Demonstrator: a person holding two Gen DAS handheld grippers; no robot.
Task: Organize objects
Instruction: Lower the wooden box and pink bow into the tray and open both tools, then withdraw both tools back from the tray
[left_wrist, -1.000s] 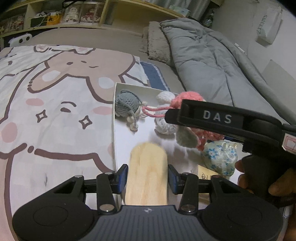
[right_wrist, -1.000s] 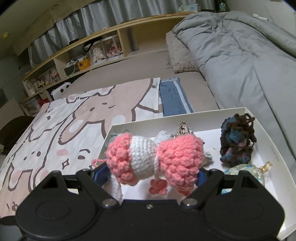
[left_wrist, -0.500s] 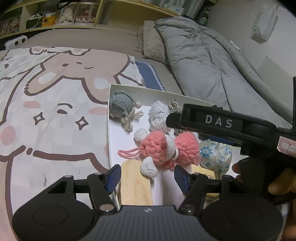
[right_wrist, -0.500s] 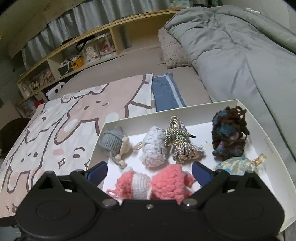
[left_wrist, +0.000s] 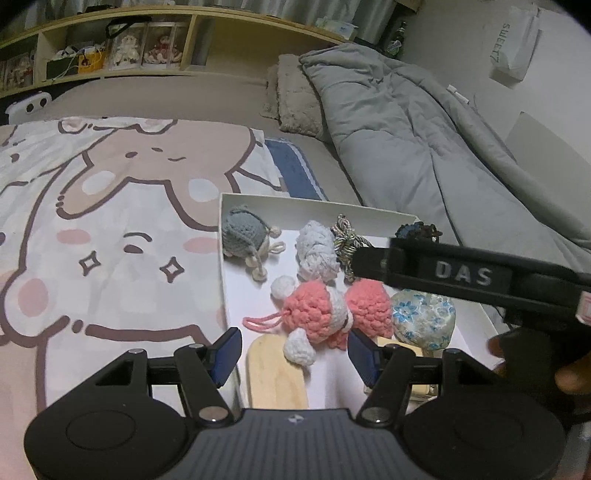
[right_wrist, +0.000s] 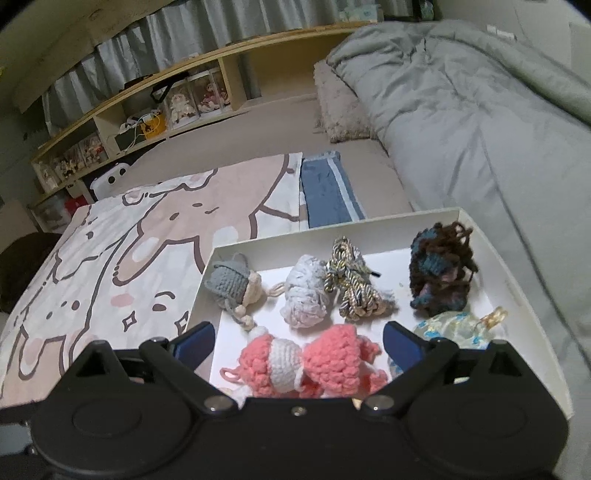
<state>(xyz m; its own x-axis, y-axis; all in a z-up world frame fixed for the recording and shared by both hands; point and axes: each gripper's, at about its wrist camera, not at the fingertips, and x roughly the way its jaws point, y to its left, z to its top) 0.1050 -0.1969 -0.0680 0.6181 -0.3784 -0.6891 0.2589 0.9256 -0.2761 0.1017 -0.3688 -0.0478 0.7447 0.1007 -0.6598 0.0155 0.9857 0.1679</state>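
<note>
"DAS" on right hand-held gripper (left_wrist: 461, 275); "SWEET7" on bag (left_wrist: 517, 44)

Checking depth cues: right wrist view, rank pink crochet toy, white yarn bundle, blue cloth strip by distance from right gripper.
1. Pink crochet toy, between the open right gripper fingers, in the white box.
2. White yarn bundle, mid-box.
3. Blue cloth strip, beyond the box's far wall.

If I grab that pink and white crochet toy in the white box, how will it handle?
The pink and white crochet toy looks stuffed, so probably soft, squashy and light. Its loose yarn loop would likely dangle or snag. Lying lumpy in the white box, it seems unlikely to roll.
</note>
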